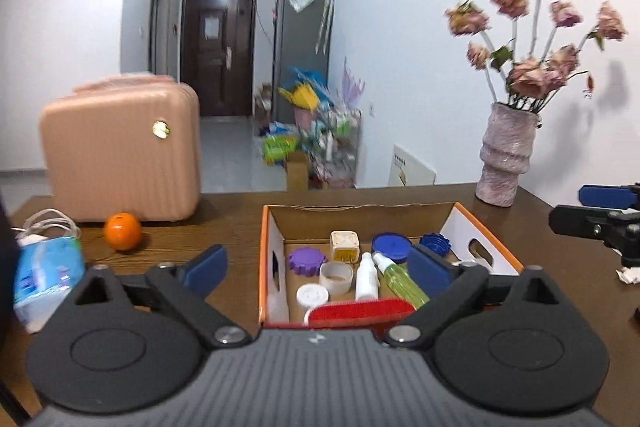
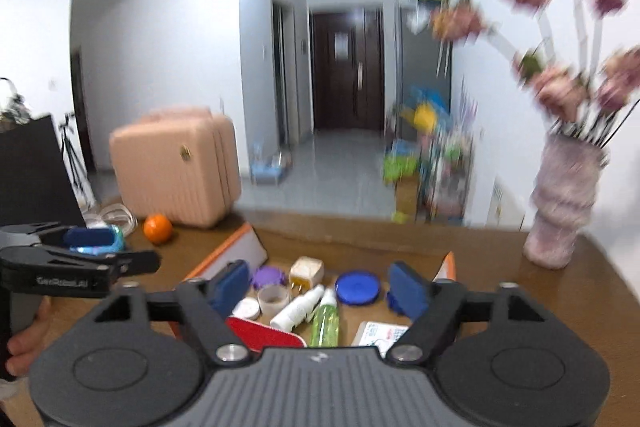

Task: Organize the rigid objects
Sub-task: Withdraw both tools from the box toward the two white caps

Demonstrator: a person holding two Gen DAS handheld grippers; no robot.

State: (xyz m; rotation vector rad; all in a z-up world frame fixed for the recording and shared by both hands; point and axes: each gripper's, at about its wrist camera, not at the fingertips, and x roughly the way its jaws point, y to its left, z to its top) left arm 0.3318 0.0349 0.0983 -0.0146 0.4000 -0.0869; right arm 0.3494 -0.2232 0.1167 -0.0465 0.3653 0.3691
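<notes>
An orange-rimmed cardboard box (image 1: 269,227) stands open on the brown table. Inside lie a purple toothed cap (image 1: 307,261), a cream plug cube (image 1: 344,245), a blue round lid (image 1: 391,247), a white bottle (image 1: 367,277), a green spray bottle (image 1: 400,281), a beige ring (image 1: 337,277) and a red brush (image 1: 360,311). My left gripper (image 1: 318,267) hovers open above the box's near side, nothing between its blue pads. My right gripper (image 2: 318,287) is also open and empty over the same box (image 2: 240,247), looking down on the white bottle (image 2: 298,311) and blue lid (image 2: 357,287).
A pink suitcase (image 1: 120,155) stands at the table's back left, an orange (image 1: 123,231) in front of it. A tissue pack (image 1: 44,275) and white cable (image 1: 48,223) lie far left. A vase of dried roses (image 1: 506,155) sits back right. A hand (image 2: 24,343) holds the left gripper.
</notes>
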